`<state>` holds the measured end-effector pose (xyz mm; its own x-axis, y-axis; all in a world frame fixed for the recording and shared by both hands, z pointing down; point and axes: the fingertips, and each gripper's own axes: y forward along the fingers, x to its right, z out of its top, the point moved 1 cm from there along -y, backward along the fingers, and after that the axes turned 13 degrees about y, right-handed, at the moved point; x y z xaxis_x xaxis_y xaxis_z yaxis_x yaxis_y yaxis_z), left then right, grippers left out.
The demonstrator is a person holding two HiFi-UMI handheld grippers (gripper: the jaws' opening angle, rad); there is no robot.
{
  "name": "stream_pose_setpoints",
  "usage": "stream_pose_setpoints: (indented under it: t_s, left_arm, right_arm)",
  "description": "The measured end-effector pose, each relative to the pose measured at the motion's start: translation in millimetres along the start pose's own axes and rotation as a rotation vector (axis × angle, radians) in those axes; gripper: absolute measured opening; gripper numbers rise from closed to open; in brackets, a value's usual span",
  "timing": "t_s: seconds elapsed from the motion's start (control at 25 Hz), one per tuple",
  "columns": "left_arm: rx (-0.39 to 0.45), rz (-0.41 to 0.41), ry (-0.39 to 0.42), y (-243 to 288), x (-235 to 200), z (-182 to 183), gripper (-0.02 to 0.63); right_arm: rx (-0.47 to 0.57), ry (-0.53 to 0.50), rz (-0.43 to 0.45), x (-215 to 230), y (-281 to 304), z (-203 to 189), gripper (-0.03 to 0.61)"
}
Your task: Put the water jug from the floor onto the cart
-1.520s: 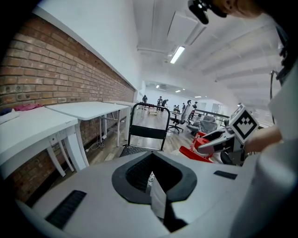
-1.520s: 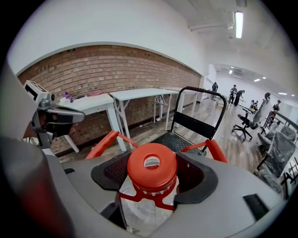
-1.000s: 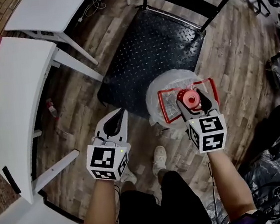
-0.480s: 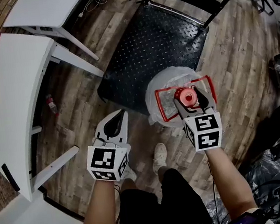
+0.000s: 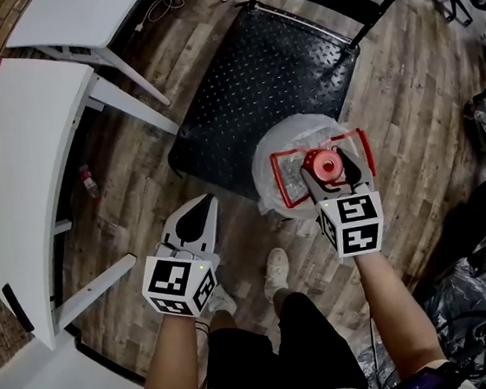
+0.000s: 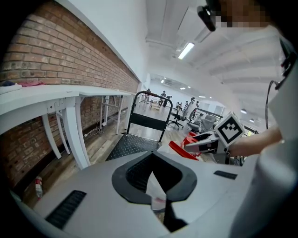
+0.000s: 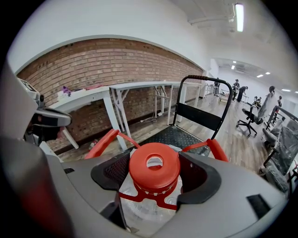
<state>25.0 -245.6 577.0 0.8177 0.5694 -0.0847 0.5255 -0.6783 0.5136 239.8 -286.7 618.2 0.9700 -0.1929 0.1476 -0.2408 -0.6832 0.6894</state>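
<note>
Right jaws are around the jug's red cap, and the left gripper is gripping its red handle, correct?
Not quite. The left gripper is not on the red handle: the head view shows it off to the side, above the floor, jaws together on nothing. The right gripper does have its jaws around the red cap of the water jug.

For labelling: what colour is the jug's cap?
Red cap, clearest in right gripper view.

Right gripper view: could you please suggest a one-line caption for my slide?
Right gripper clamped on the red cap of the water jug, black cart ahead, brick wall beyond.
</note>
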Motion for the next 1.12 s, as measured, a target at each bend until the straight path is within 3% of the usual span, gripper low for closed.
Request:
stream_pose_setpoints:
  t_s: [0.24,0.52,0.88,1.12]
  left_arm:
    - [-0.017,0.024,0.001,-9.3,-4.6,-1.9,-0.002]
    - [0.005,0.031,0.014,-21.7,-7.5,11.3,-0.002]
    - [0.072,0.011,0.065,-59.3,-7.0,56.0,-0.002]
    - [0.147,-0.025,0.104,-104.9,-0.3,91.5,-0.002]
  right_arm:
    - [0.034,0.004,-0.013,-1.3,-6.2,4.5,0.313]
    - [0.133,0.008,-0.026,-10.0,-34.0,35.3,0.313]
    - [0.319,0.049,-0.056,-34.4,-111.3,94.5,0.313]
    - [0.410,0.030,-0.055,-74.9,-176.1,118.5,0.313]
